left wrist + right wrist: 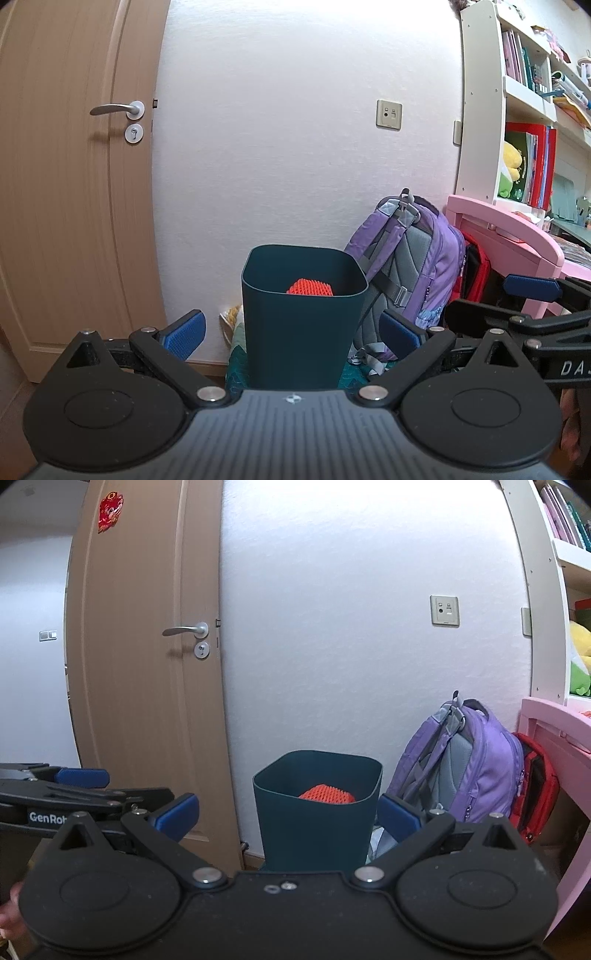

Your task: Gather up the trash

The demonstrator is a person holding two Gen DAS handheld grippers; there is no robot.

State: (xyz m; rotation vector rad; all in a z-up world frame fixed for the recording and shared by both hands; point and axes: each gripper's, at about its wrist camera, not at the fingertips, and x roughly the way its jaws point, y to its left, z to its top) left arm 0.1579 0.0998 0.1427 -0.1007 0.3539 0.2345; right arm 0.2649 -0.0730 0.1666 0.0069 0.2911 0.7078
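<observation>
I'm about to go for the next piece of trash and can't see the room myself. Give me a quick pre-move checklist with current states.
1. Left claw open and holding nothing: ok.
2. Right claw open and holding nothing: ok.
3. Dark teal bin upright, mouth unobstructed: ok.
4. Room left in the bin above the orange item: ok, it sits below the rim.
5. Next piece of trash located: cannot tell, none identifiable in either view.
6. Purple backpack clear of the bin: cannot tell, it stands close beside it.
</observation>
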